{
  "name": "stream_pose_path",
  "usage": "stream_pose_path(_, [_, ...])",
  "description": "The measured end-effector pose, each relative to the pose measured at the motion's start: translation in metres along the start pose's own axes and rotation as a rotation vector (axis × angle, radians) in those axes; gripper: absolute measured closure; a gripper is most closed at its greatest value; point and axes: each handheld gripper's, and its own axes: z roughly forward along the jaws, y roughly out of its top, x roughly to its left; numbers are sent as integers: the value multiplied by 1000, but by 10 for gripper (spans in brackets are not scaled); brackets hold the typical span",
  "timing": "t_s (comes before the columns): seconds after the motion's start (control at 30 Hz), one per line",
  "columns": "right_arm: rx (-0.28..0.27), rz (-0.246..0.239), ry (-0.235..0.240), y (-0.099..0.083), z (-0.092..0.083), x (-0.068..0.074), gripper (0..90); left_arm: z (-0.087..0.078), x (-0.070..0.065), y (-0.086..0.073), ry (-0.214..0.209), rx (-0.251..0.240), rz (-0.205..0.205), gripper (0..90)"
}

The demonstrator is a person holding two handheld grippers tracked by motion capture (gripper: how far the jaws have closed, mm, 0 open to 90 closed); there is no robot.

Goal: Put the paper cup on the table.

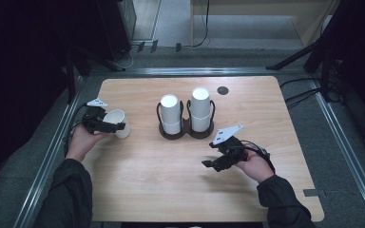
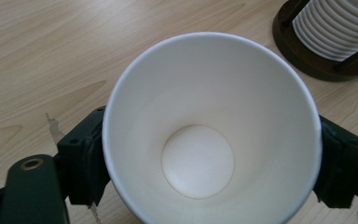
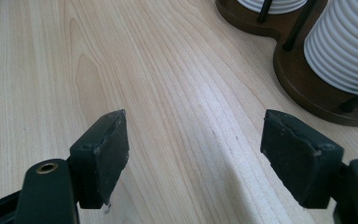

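While both hands hovered: bare counter (image 1: 171, 185) lay wide between them.
Left edge: left gripper (image 1: 115, 126) sat near it.
Paper cup (image 2: 209, 140): upright between the left jaws, which flanked its wall; contact unclear.
Right gripper (image 3: 193, 154): jaws spread, empty, near the cup holder (image 1: 186, 133).

Looking along my right gripper (image 3: 193, 154), I see its two black jaws standing wide apart with nothing between them, just the pale wooden table (image 3: 168, 93) below. The dark brown wooden cup stand (image 3: 303, 79) is my landmark: it sits up and to the right of the jaws, apart from them. On its near end stands a stack of white ribbed paper cups (image 3: 345, 46), flanked by thin black upright rods (image 3: 298, 25). A second white stack (image 3: 270, 3) sits on its far end.
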Motion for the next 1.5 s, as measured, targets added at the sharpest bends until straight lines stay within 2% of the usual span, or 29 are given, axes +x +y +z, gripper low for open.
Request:
stream_pose_path(0.2, [6,-3,3,0,1,0,236,0,0,1,-30,-11,-20,91])
stream_pose_path(0.23, [7,-3,3,0,1,0,236,0,1,1,-22,-9,-27,72])
stream_pose_path(0.27, [6,-4,3,0,1,0,236,1,1,1,-22,-6,-48,13])
stream_pose_path(0.3, [4,-2,4,0,1,0,236,0,2,1,-37,-8,-60,0])
stream_pose_path(0.53, [9,7,-2,0,3,-1,236,-3,3,2,-69,-26,-71,0])
stream_pose_path(0.7, [12,0,-1,0,4,-1,236,-5,4,3,-67,-19,-99,0])
stream_pose_path(0.83, [19,3,-2,0,4,-1,236,-10,3,5,-76,-24,-90,0])
stream_pose_path(1.0, [20,6,3,0,4,-1,236,-14,1,8,-49,-17,-87,0])
stream_pose_path(1.23, [28,4,8,0,5,0,236,-28,-3,14,-54,-50,-68,0])
stream_pose_path(1.4, [28,2,9,1,5,0,236,-37,-6,19,-28,-62,-50,0])
stream_pose_path(1.5, [28,2,9,0,5,0,236,-45,-7,22,-46,-73,-56,0])
